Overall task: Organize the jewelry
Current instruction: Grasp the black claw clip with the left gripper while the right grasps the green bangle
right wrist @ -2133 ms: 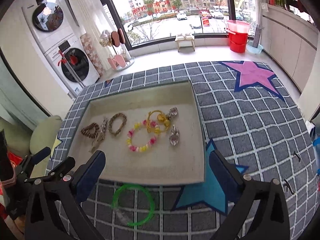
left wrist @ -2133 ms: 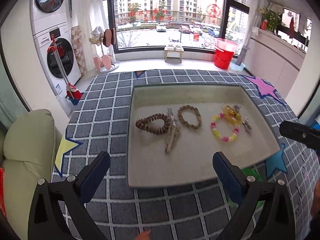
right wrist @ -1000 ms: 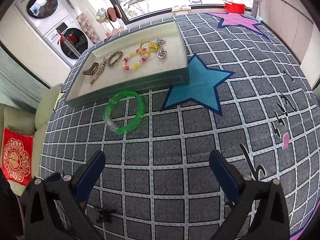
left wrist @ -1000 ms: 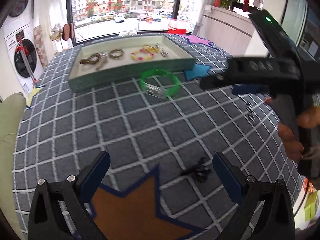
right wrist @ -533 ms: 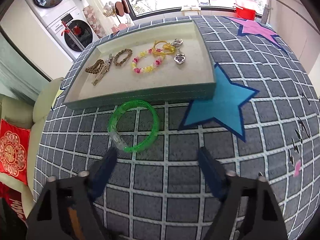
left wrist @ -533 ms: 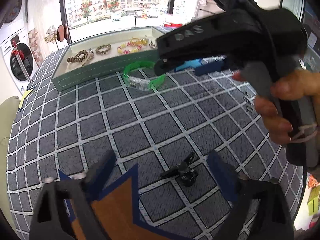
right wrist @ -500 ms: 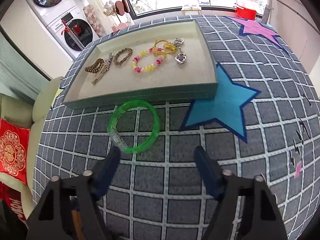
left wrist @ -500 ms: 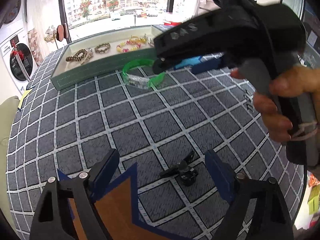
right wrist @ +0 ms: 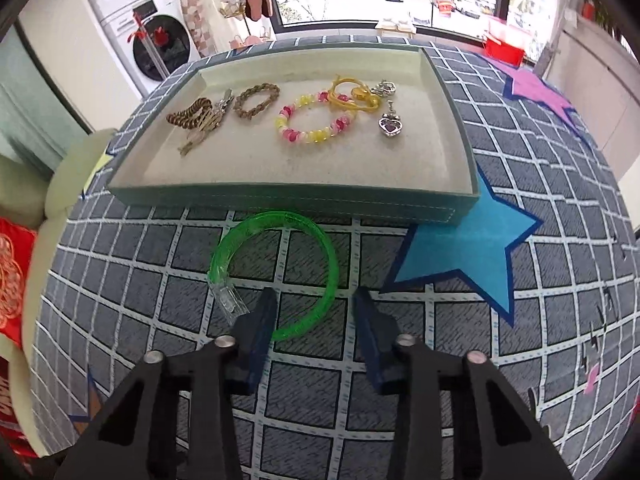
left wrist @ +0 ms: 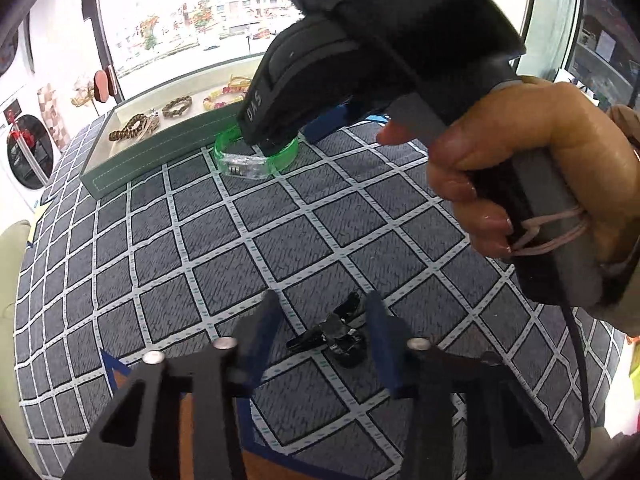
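A small black hair clip [left wrist: 334, 330] lies on the grey checked cloth. My left gripper [left wrist: 322, 326] stands around it, its jaws partly closed on either side and apart from it. A green bangle [right wrist: 276, 268] lies on the cloth just in front of the green jewelry tray [right wrist: 280, 196]. My right gripper [right wrist: 316, 316] is partly closed over the bangle's near rim, which passes between the fingers without being gripped. The tray holds brown bracelets, a pink and yellow bead bracelet [right wrist: 314, 122], a yellow cord piece and a heart pendant [right wrist: 390, 125]. The bangle [left wrist: 256, 156] also shows in the left wrist view.
The right gripper's body and the hand holding it [left wrist: 532, 168] fill the upper right of the left wrist view. A blue star [right wrist: 464, 252] is printed beside the tray. A washing machine [right wrist: 160, 36] and a cushion [right wrist: 16, 276] stand to the left.
Both grippers have narrowed from wide open. The left one has closed in around the black clip. The right one has moved forward and down over the green bangle's near rim.
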### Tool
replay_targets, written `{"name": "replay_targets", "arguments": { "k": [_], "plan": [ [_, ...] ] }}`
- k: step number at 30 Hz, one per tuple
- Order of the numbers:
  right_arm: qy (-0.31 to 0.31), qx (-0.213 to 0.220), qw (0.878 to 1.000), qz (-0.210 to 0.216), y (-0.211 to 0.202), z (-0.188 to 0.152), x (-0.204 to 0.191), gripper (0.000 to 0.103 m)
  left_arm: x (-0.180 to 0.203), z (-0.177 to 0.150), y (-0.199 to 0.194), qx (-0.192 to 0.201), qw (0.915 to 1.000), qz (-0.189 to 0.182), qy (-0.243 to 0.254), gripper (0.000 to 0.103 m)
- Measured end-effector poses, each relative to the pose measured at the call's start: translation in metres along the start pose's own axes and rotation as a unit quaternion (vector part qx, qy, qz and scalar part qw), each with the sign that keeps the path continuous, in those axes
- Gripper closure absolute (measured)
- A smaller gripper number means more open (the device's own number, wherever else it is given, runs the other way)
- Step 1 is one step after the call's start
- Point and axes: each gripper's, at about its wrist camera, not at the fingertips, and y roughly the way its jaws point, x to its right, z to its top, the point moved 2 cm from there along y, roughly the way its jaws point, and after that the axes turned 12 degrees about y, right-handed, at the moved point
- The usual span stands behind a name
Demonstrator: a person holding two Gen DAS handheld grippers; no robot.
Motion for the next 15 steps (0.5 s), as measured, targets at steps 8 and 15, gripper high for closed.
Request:
{"name": "replay_targets", "arguments": {
  "k": [8,15],
  "plan": [
    [0.001,0.014,1.000,-0.016,-0.006,-0.003,0.007,0.095,-0.008,0.001,-0.005,0.008,0.9997,-0.005,-0.021,0.067],
    [0.009,0.020,1.000,0.000,-0.021,-0.014,0.015,0.095,-0.024,-0.003,-0.011,0.017,0.9980,-0.010,-0.059,0.067]
  ]
}}
